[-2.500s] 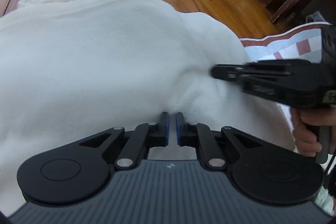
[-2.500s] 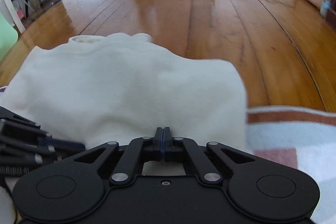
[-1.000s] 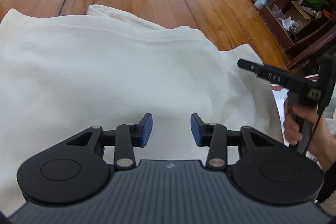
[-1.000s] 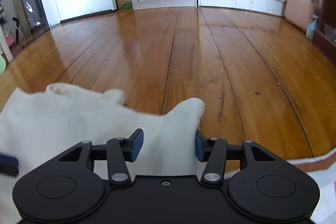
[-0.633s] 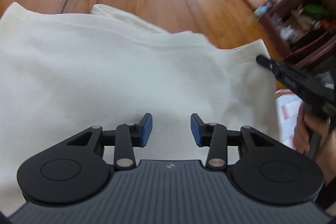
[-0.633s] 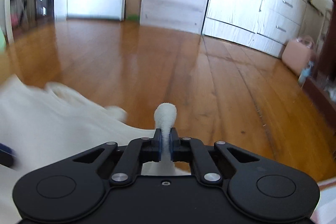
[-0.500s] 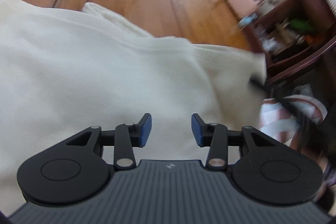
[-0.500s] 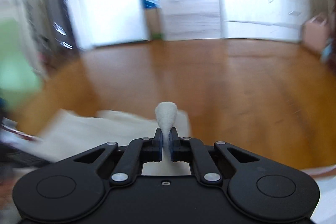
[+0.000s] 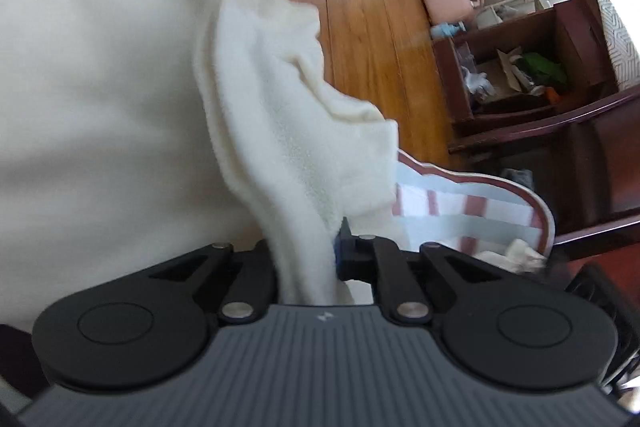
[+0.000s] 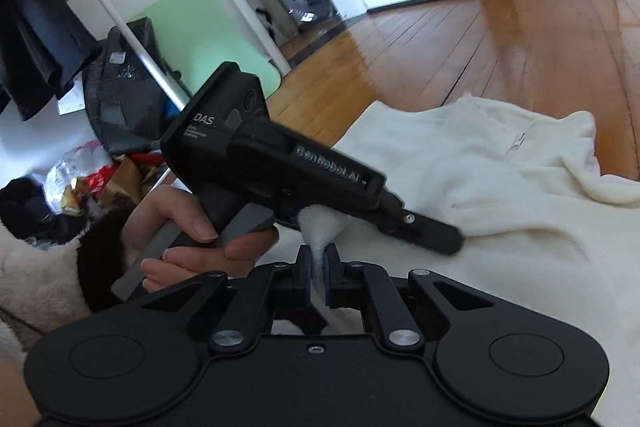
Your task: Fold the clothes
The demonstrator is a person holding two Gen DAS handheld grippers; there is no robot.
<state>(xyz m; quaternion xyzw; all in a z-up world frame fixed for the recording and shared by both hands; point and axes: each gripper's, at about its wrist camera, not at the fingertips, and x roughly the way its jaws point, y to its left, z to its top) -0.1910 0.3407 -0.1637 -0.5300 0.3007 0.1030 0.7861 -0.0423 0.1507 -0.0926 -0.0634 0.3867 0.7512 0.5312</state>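
The left gripper [image 9: 308, 259] had just closed, its fingers pinching a fold of the cream garment [image 9: 120, 75] at lower centre; the right gripper [image 10: 318, 269] pinched another tuft, garment spread across the frame's right.

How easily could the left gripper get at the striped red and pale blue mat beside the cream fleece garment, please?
Probably not as things stand: the left gripper is shut on a fold of the cream fleece garment, which drapes before the striped mat; it would need to let go first.
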